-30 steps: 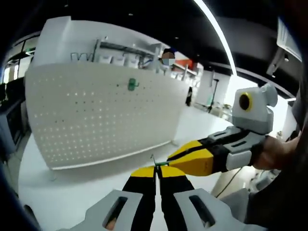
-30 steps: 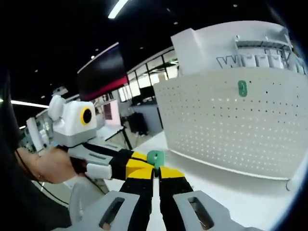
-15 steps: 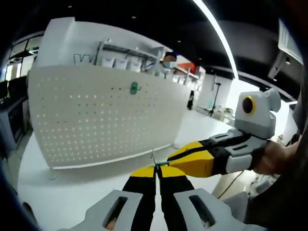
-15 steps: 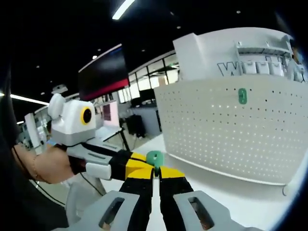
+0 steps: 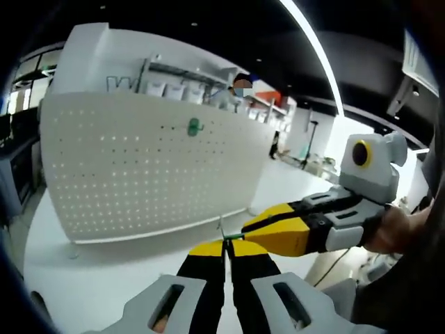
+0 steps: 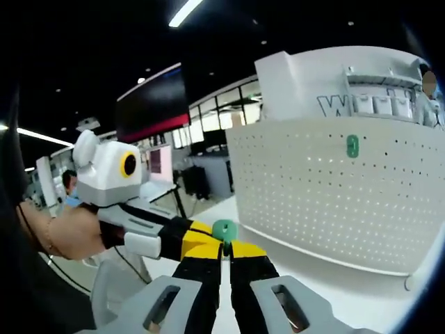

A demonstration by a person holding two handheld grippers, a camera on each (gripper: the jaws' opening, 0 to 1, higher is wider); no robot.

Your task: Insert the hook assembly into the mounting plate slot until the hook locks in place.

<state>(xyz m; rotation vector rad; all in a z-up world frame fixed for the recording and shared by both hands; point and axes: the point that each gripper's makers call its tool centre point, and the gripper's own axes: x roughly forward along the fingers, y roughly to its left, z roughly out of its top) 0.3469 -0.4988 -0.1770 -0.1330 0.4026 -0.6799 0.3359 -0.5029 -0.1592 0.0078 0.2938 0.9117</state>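
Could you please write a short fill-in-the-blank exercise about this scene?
1. The green hook is held at the tips of ____ tools.
2. The upright board behind them is a white ____.
3. Another hook already hangs on it, coloured ____.
4. The board stands on a ____ table.

Missing words: both; pegboard; green; white

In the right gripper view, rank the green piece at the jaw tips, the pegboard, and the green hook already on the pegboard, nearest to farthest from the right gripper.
1. Green piece, right at the right gripper's jaw tips.
2. Pegboard, standing ahead to the right; its lower edge is nearest.
3. Green hook, high on the pegboard.
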